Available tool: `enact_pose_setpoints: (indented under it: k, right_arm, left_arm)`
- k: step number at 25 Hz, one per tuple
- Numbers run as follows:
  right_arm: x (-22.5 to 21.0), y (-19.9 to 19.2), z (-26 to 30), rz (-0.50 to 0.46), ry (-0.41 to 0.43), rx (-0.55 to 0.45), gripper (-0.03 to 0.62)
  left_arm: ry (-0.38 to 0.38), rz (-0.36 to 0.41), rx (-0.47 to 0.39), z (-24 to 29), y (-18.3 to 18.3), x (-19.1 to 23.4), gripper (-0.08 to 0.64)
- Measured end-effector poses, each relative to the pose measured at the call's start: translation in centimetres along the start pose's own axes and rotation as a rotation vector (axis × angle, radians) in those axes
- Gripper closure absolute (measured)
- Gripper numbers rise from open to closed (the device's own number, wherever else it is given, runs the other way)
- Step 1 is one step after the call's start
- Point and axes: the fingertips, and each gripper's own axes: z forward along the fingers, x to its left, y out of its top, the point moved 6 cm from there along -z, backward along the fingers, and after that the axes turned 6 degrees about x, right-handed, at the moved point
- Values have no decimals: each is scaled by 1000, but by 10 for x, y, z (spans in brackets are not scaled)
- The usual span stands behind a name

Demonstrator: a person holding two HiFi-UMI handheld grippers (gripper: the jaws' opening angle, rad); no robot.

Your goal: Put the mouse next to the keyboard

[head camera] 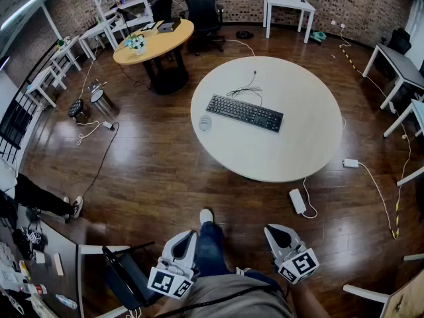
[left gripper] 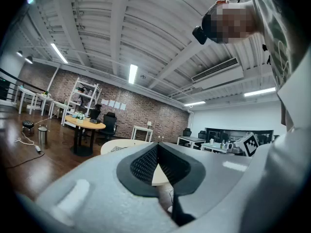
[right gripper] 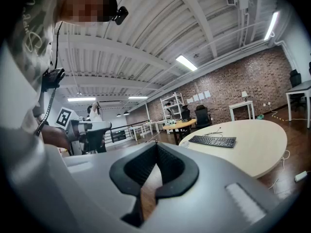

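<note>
The mouse [head camera: 205,122] lies at the table's [head camera: 278,158] left edge, just off the keyboard's [head camera: 244,112] left end. The person stands well back from it. The left gripper [head camera: 182,247] and right gripper [head camera: 281,240] are both held at the waist, jaws closed on nothing. The step in hand is likely the approach. The person should walk up to the table and spread the left gripper's jaws, since it is the nearer one. It should come down over the mouse with a pad on each long side, squeezing gently so the mouse does not skid off the edge.
</note>
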Motion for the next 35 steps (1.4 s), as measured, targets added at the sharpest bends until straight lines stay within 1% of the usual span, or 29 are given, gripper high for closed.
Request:
enact_pose_setpoints:
  k: [5,8,10,12,14,17,20,23,25,27,30,33,35]
  right_arm:
    - [-21,28,58,20,-31,-20,586]
    - [-37,46,97,-16,-45,-23,586]
    - [-42,46,129,-43,-49,1,586]
    - [-33,40,160,-56,-40,38,586]
    - [-25,41,186,-73,-51,84,586]
    - [-31,58,219,-77,-78,118,586]
    - [-47,81,250,-72,-134,110,586]
    - [-64,105,268,-58,-205,88,586]
    - [-74,120,279,-60,-224,74,587]
    - [-83,131,287,-60,-226,65,586]
    - [-100,135,289,-37,-247,47,588]
    - [-121,131,295,-19,-279,38,588]
    - [-130,129,304,-12,-255,49,588]
  left_arm:
    - [-32,22,-1,55,35,48,558]
    - [-54,4,-13,86,53,80,558]
    - [-52,3,-12,103,60,107,558]
    - [-40,8,14,110,61,136,558]
    - [-42,-5,38,120,64,163,558]
    - [-49,-31,44,147,77,200,558]
    - [-51,-11,39,174,93,229,558]
    - [-67,16,42,197,108,242,558]
    - [-69,18,42,209,115,249,558]
    - [-57,12,46,220,119,255,558]
    - [-38,12,58,234,118,257,558]
    - [-2,23,62,253,119,256,558]
    - [20,23,64,263,121,253,558]
